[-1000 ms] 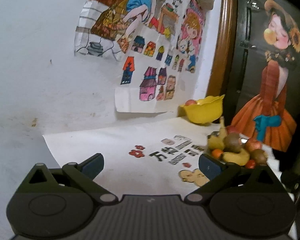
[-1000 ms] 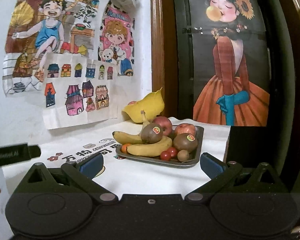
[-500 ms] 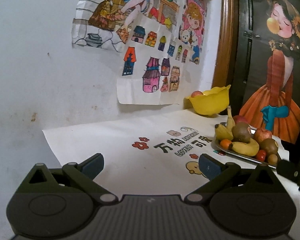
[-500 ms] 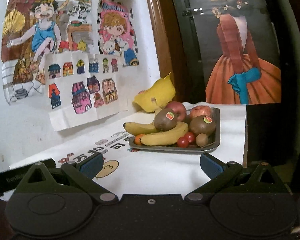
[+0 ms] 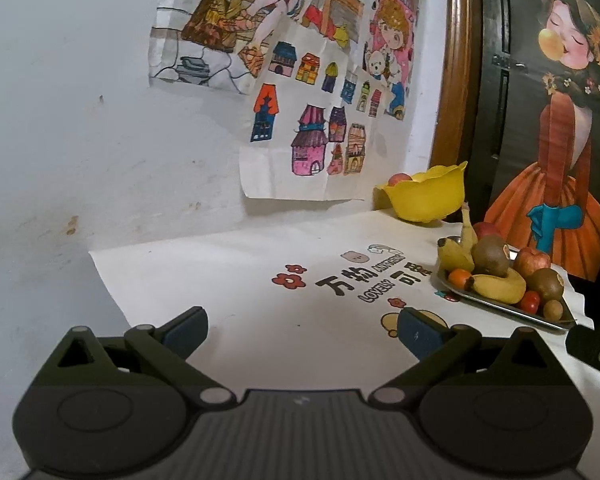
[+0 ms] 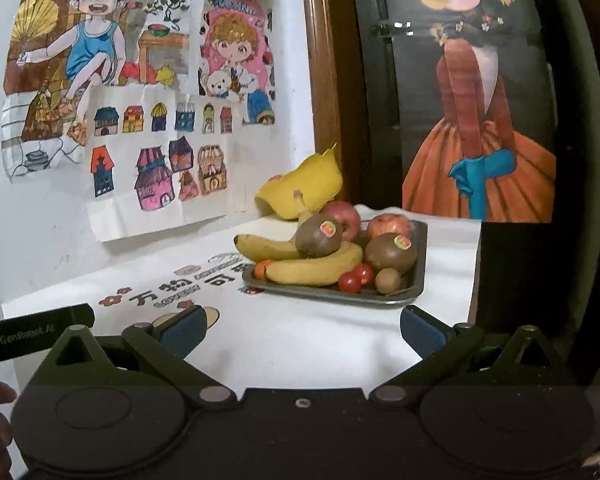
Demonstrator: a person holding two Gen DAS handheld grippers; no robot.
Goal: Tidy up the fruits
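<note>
Little of the sorting looks done. The metal tray point(image 6: 416, 264) on the white-clothed surface point(image 6: 300, 344) holds bananas point(image 6: 312, 270), two kiwis point(image 6: 390, 252), apples point(image 6: 388, 226), cherry tomatoes point(image 6: 356, 278) and a small orange fruit point(image 6: 262, 268). The yellow bowl point(image 5: 424, 200), far behind the tray, shows one reddish fruit point(image 5: 399, 178). The right hand-held gripper point(image 6: 300, 330) faces the tray, spread wide and empty; the left hand-held gripper point(image 5: 302, 330) is likewise wide and empty.
</note>
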